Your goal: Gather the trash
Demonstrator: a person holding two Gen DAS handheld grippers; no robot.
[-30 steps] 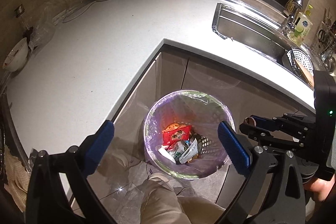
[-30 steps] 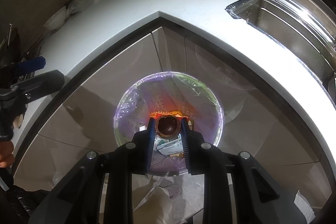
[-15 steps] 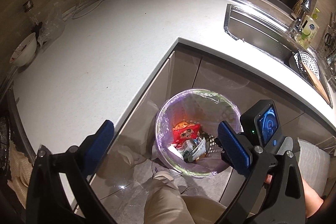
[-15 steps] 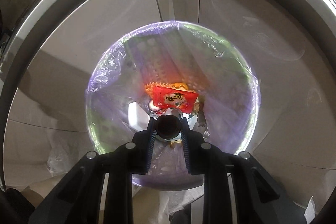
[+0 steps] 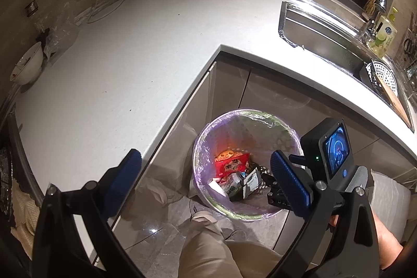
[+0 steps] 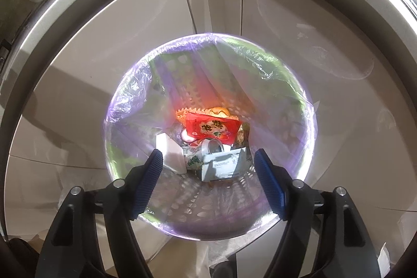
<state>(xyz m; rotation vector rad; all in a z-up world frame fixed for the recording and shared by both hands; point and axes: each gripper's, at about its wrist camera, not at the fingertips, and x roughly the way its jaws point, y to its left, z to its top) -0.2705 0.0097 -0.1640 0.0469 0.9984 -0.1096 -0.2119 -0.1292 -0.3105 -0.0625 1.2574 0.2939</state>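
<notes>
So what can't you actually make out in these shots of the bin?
- Bottom of the clear-plastic-lined round trash bin: both views, buried under the red snack wrapper and cartons.
- Right gripper tips: left wrist view, blocked by a blue left pad.
- Print on the white carton: too small.

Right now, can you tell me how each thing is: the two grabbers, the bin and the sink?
Right gripper: jaws just opened, nothing between them, above the bin.
Left gripper: open, empty.
Round bin with clear plastic liner: lidless, partly filled.
Red snack wrapper: lying on top of the trash.
Steel sink: tap off.
White bowl: tipped on its side, dirty.
</notes>
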